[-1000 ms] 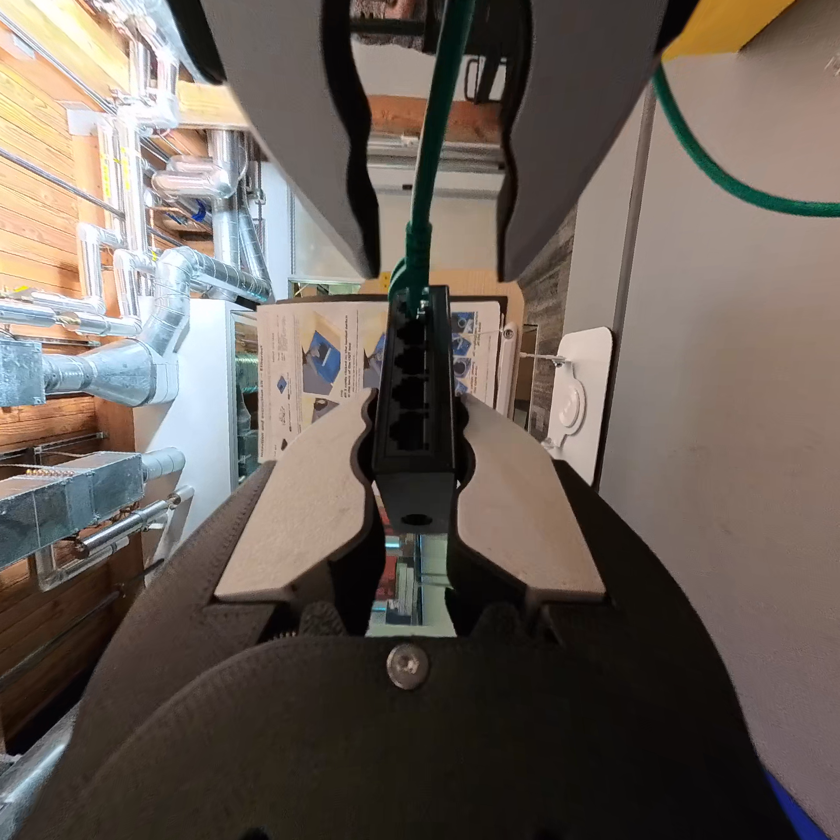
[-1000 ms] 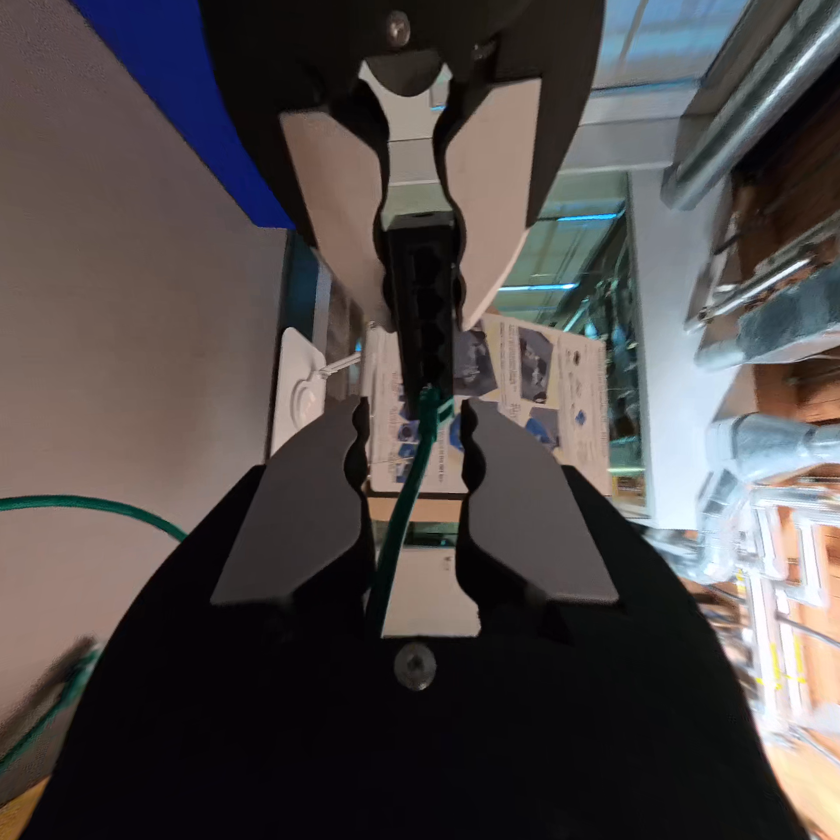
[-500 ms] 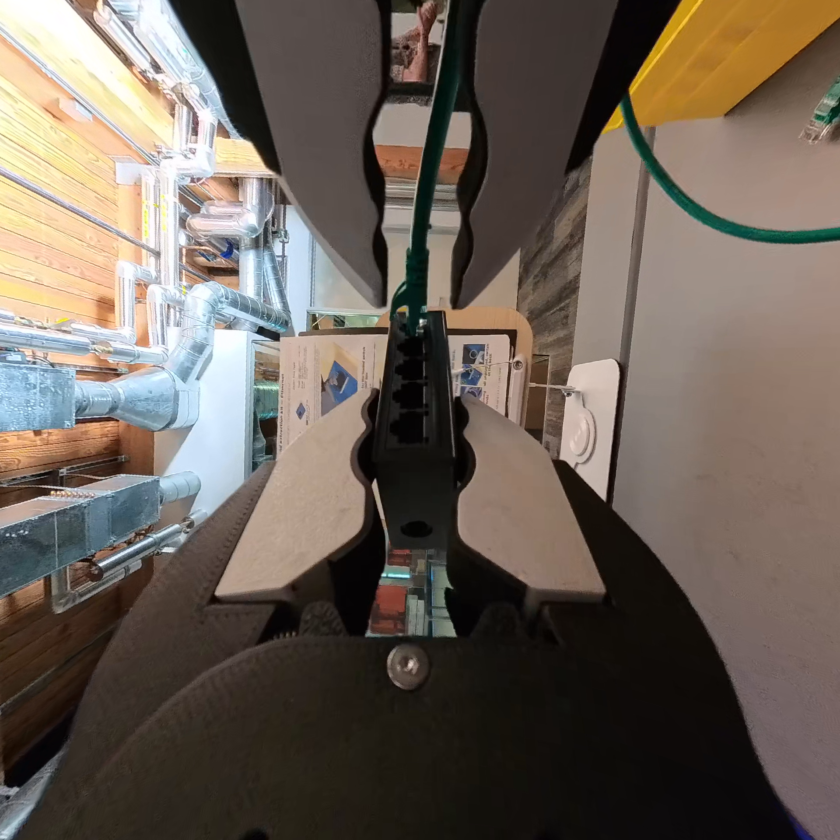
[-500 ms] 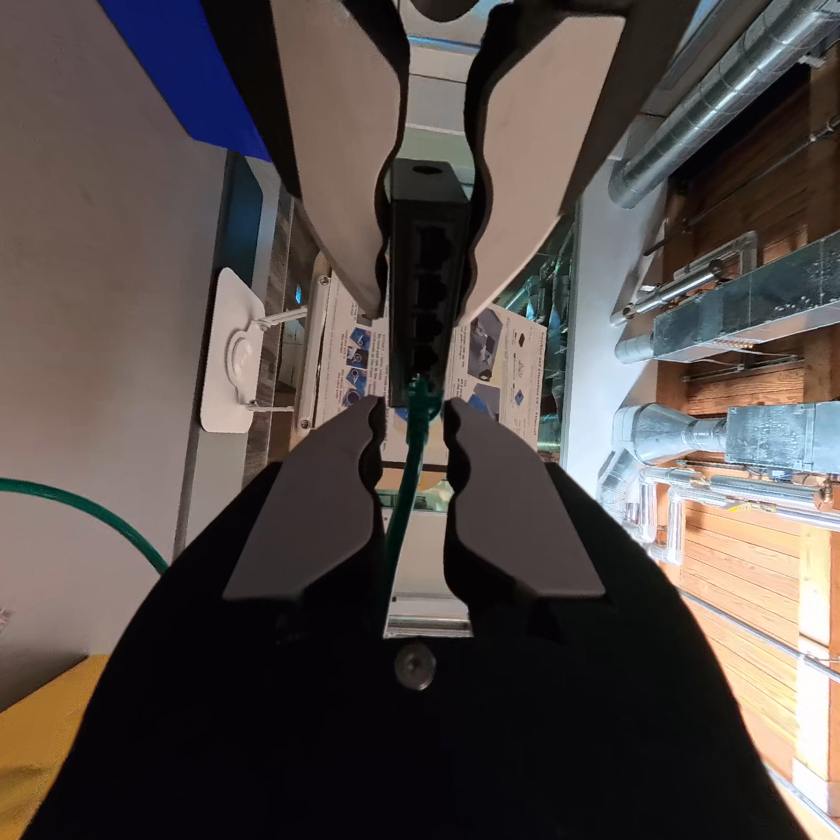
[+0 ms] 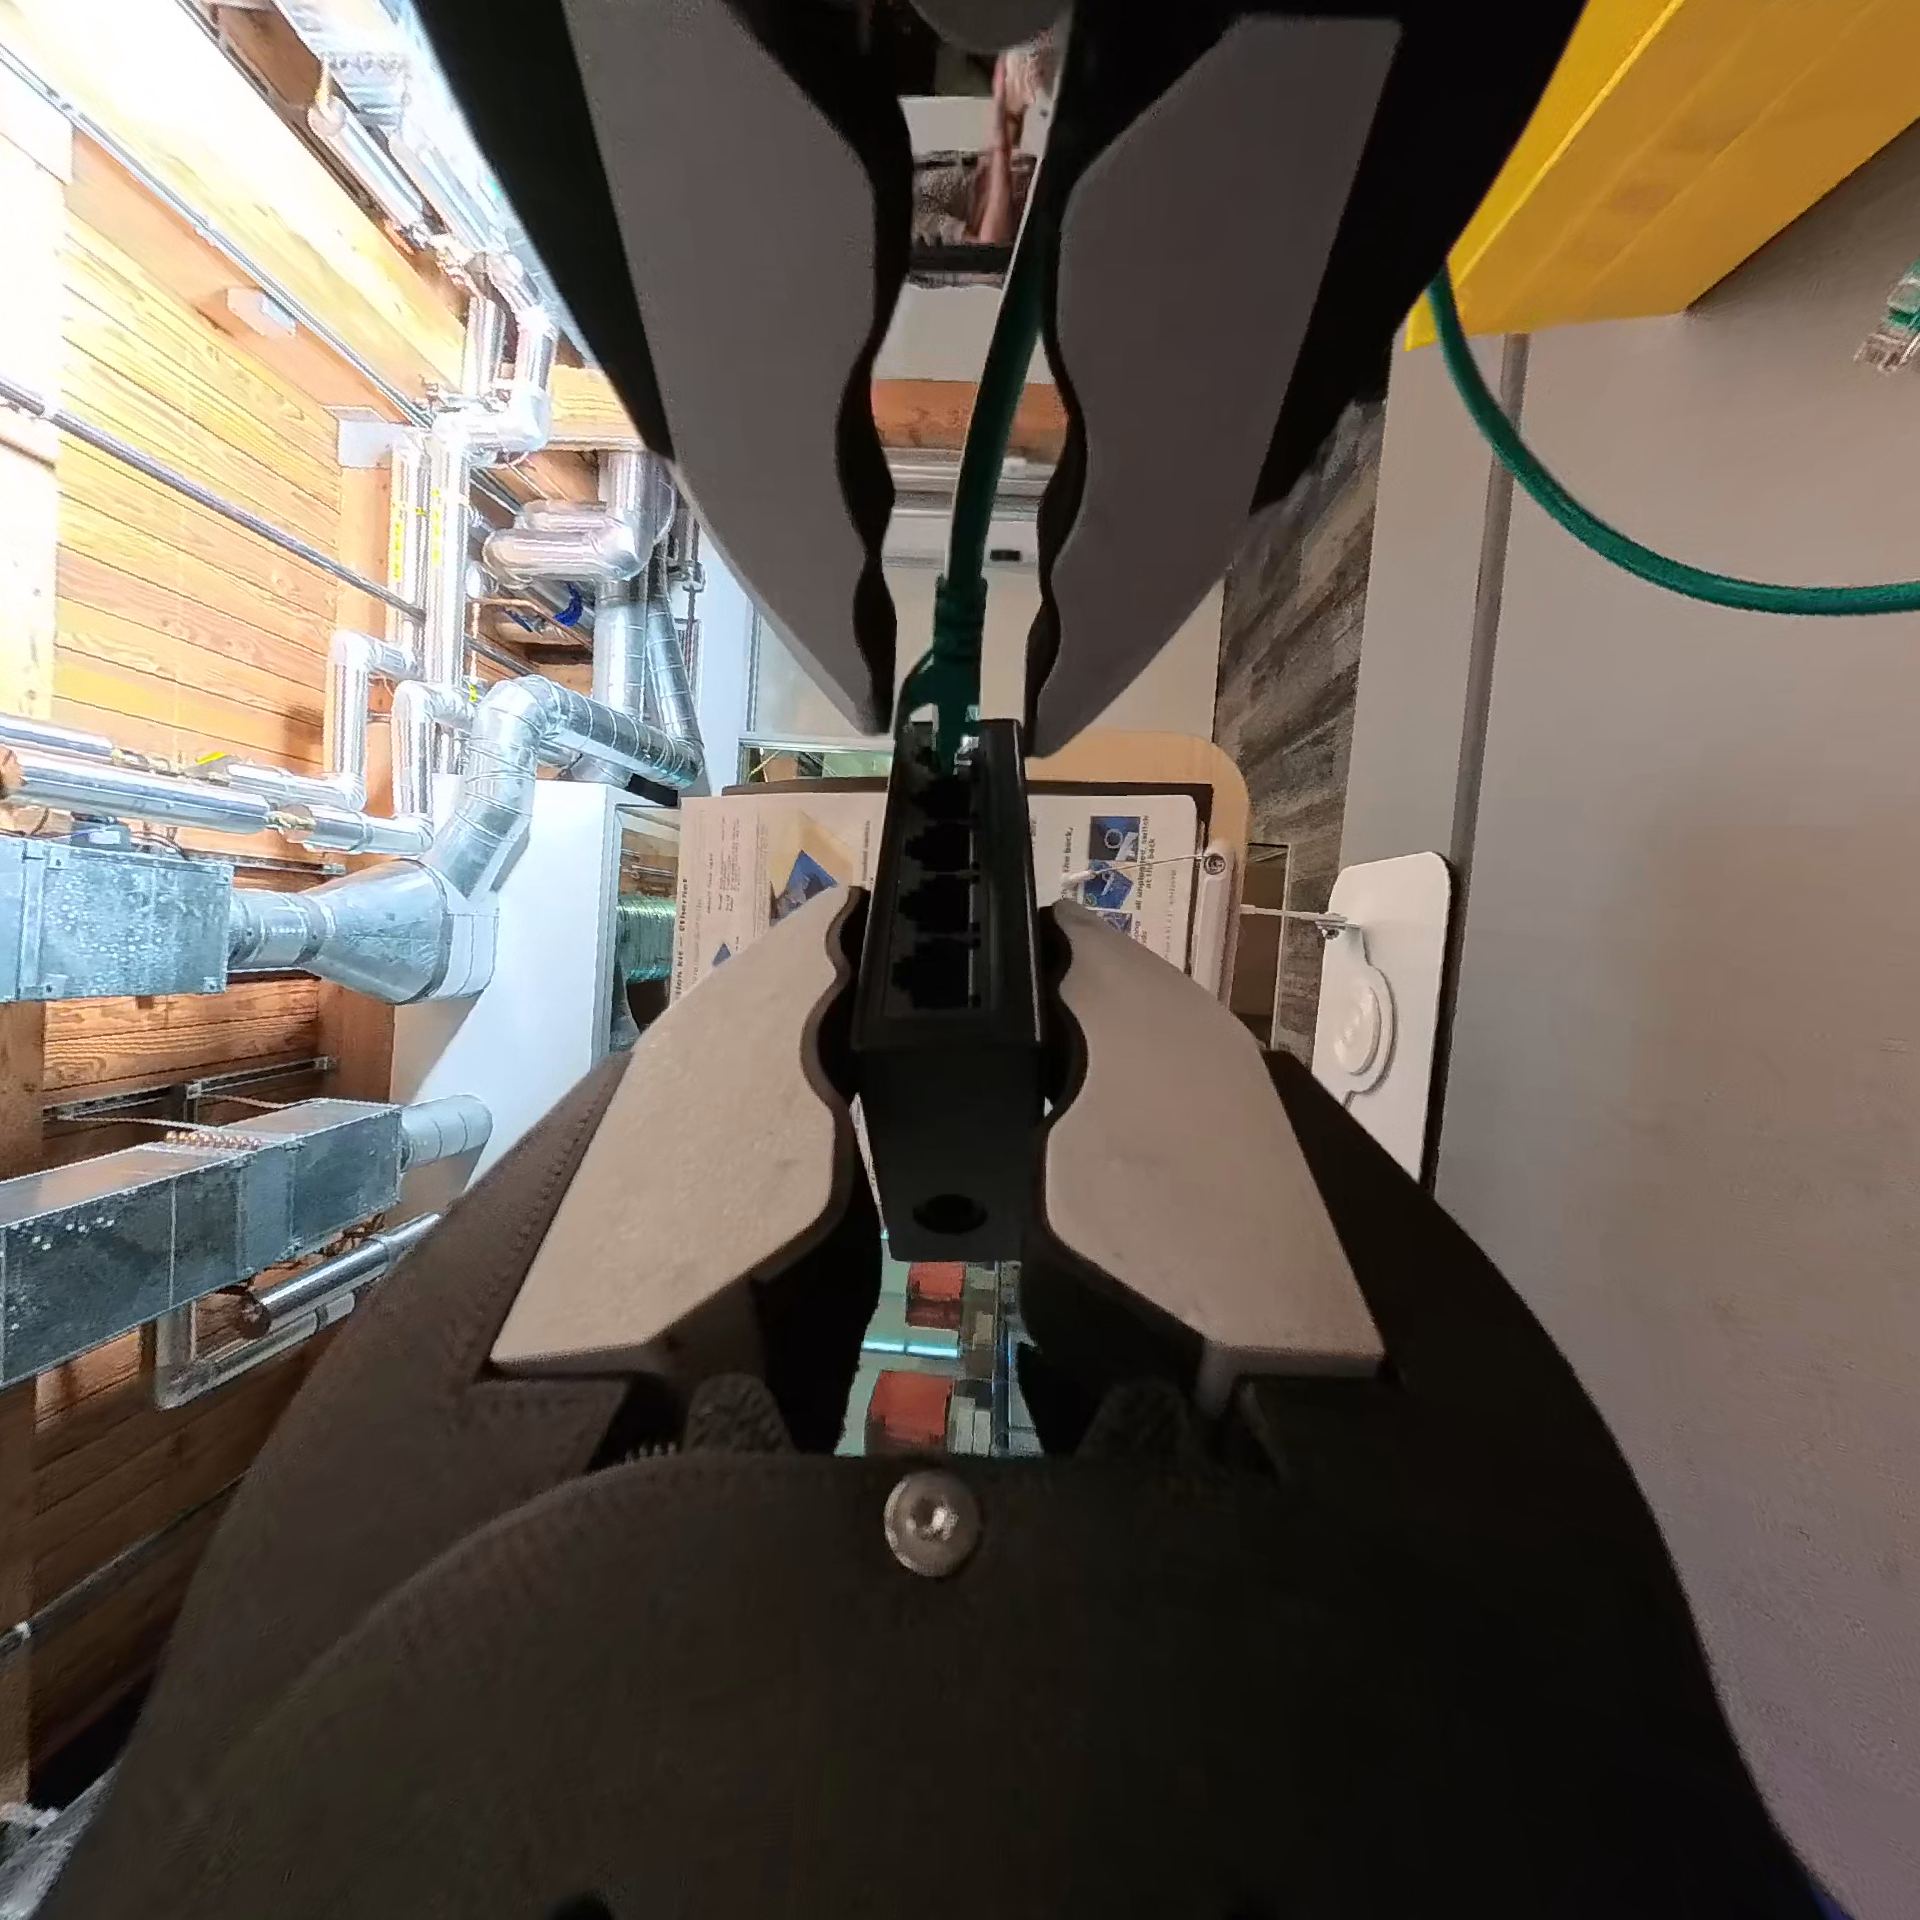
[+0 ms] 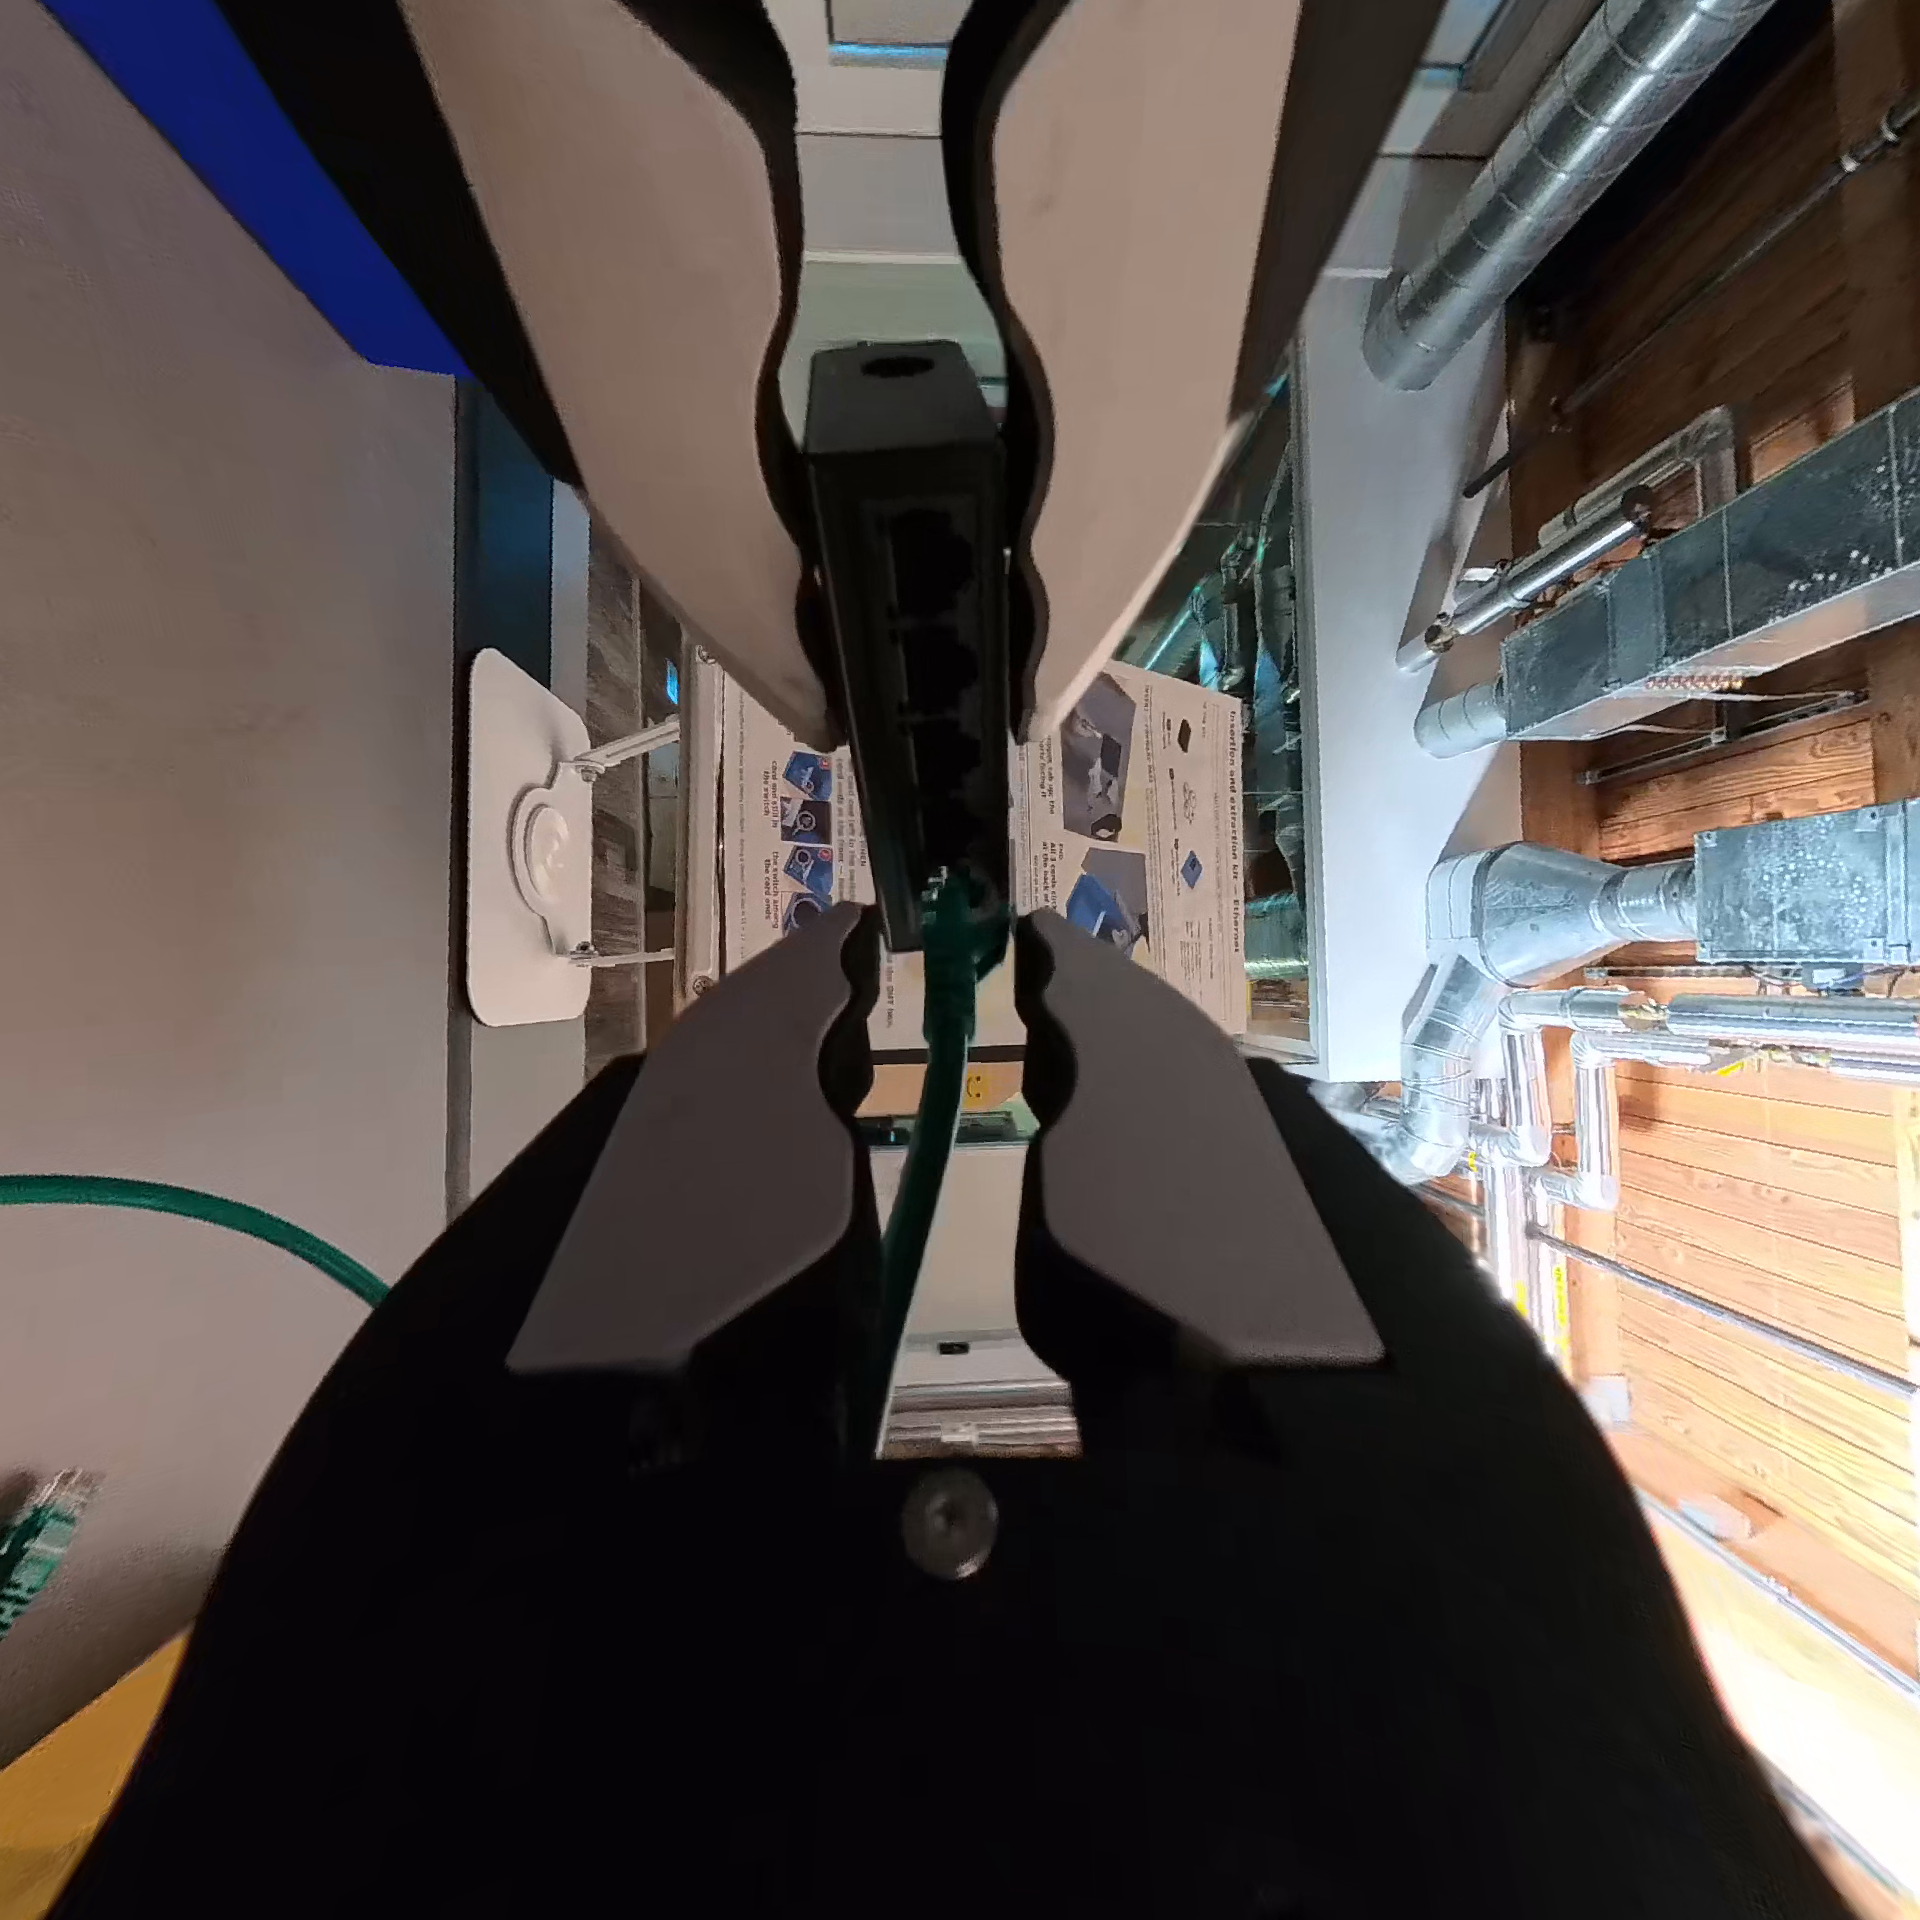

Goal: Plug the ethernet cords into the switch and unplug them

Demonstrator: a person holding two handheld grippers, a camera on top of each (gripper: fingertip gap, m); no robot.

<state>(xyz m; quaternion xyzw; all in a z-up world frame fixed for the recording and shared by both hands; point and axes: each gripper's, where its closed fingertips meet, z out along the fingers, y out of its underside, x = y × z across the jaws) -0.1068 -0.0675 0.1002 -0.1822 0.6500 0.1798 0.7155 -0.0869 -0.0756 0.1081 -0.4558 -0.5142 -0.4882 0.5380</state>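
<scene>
My left gripper (image 5: 956, 914) is shut on a black switch (image 5: 956, 1091), gripping its two sides, and holds it in the air with its row of ports facing the camera. A green ethernet cord (image 5: 997, 416) has its plug (image 5: 956, 644) seated in the port at the switch's far end. My right gripper (image 6: 943, 920) faces the left one, tips close to that end of the switch (image 6: 914, 582). Its jaws stand a little apart on either side of the plug (image 6: 951, 966) and cord (image 6: 914, 1174), with gaps showing on both sides.
A grey table (image 5: 1662, 1143) lies to one side, with the cord's slack looping over it (image 6: 208, 1210). Another green plug (image 6: 36, 1548) lies on it near a yellow object (image 5: 1662, 156). A white stand (image 6: 530, 831) holds an instruction sheet (image 6: 1143, 831) behind the switch. My two grippers' fingertips are within a few centimetres of each other. Between my right fingertips and the green plug (image 6: 36, 1548) there is roughly 30 cm.
The two grippers have come closer together. The right jaws narrowed around the cord without closing on it. The plug stays in the end port and the left grip is unchanged.
</scene>
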